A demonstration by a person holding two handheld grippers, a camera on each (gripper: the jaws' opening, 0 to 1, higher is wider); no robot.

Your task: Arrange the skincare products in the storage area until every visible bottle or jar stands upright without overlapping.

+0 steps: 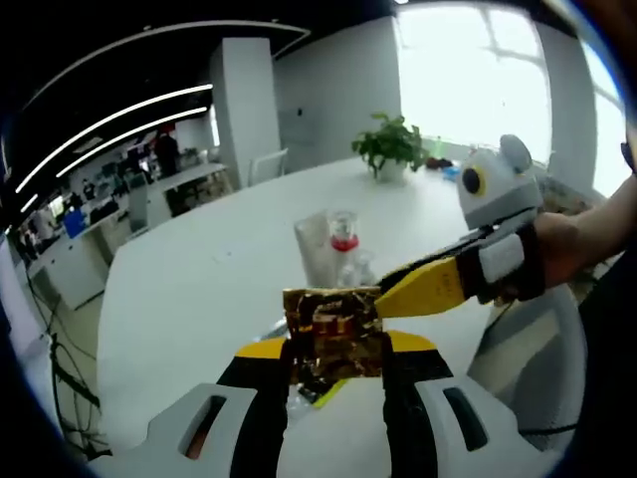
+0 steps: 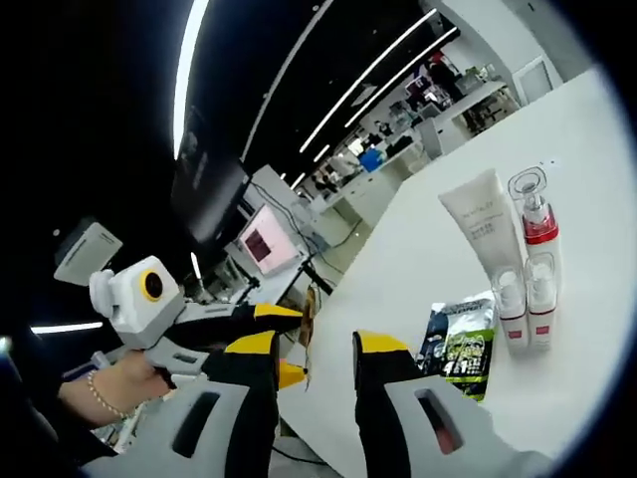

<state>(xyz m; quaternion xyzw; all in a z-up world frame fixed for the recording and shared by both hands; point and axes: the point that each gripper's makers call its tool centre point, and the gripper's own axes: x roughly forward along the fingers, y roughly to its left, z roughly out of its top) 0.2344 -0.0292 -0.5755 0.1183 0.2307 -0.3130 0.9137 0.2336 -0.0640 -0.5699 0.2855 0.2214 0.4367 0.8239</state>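
The left gripper point(image 1: 336, 373) is closed on a gold foil packet point(image 1: 335, 334), held above the near edge of the white tabletop point(image 1: 199, 289). The right gripper point(image 2: 317, 363) comes in from the right, its tip touching the packet; its jaws stand apart, gripping nothing. Beyond, a white tube point(image 2: 483, 231), a red-collared bottle point(image 2: 532, 224) and two small bottles point(image 2: 525, 299) stand together beside a green pouch point(image 2: 460, 344); their labels are too small to read.

— Gold foil packet point(image 1: 335, 334), crinkled, with dark brown mottling. Yellow-tipped black jaws on the left gripper point(image 1: 336, 363)?

— Same on the right gripper point(image 2: 315, 360). White tube point(image 2: 482, 227), clear bottle point(image 2: 532, 214) with red collar, two white bottles point(image 2: 525, 304) with red bands, black-and-green sachet point(image 2: 458, 346). White table point(image 2: 587, 179).
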